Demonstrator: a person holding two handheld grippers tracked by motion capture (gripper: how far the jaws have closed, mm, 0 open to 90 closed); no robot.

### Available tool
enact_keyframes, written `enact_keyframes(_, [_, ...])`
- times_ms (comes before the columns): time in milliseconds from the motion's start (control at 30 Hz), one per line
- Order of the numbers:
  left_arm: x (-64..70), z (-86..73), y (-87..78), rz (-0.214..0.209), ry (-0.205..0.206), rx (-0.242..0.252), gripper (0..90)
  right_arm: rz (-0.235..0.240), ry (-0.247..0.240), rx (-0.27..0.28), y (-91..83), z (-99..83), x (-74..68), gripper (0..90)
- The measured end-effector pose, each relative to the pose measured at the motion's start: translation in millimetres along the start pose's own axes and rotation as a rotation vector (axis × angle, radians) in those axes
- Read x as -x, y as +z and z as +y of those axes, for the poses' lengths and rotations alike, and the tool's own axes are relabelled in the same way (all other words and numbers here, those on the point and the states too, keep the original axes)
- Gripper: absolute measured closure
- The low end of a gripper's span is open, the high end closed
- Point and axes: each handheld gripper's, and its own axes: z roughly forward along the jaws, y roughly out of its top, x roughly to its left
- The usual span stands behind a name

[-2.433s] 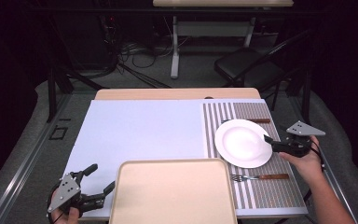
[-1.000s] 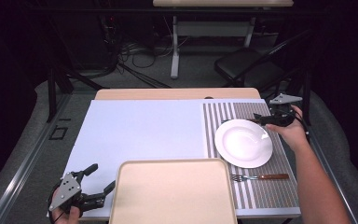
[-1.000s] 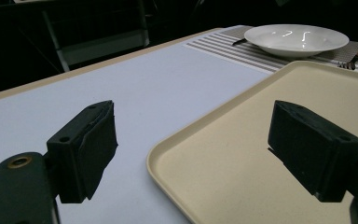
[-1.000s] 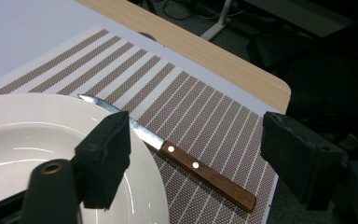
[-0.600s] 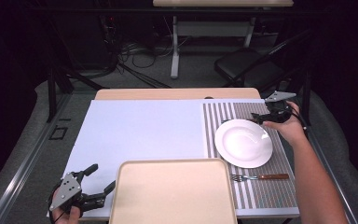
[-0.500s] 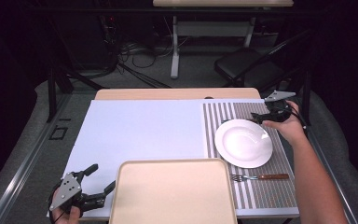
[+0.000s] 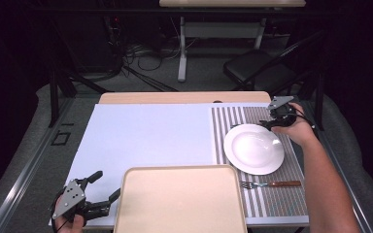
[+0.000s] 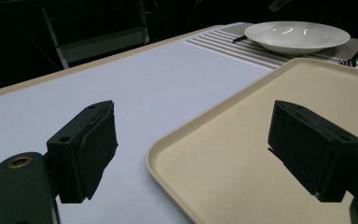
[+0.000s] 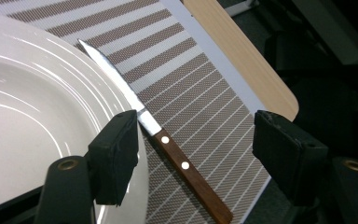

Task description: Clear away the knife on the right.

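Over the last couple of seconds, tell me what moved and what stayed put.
The right gripper moved from the plate's right side, near the fork, to the far edge of the plate. Its jaws now stand open around the knife lying against the plate's rim, not yet closed on it. The left gripper, the tray, plate and fork stayed where they were.

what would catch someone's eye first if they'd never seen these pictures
First, the white plate on the striped placemat at the table's right, with a wooden-handled knife lying along its far edge. The right hand-held gripper hovers open over that knife's handle. Nearer, a big beige tray sits at the front edge, with the left hand-held gripper open beside it.
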Motion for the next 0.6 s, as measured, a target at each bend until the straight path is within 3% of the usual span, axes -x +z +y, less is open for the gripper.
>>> enact_keyframes(133, [-0.2,-0.2,0.5,0.000,0.001,-0.003,15.6,-0.015,-0.101,0.006,1.9,0.5,1.7,29.5])
enact_keyframes(333, [-0.1,-0.5,0.7,0.001,-0.001,-0.005,15.6,-0.005,-0.232,-0.079,7.1,2.5,-0.2,25.6])
enact_keyframes(500, [-0.2,-0.9,0.9,0.001,-0.006,-0.005,15.6,0.007,-0.296,-0.112,10.3,7.1,-0.2,24.0])
enact_keyframes(600, [-0.5,-1.1,0.9,0.003,-0.007,-0.005,15.6,-0.019,-0.332,-0.117,12.2,11.1,-0.8,21.0])
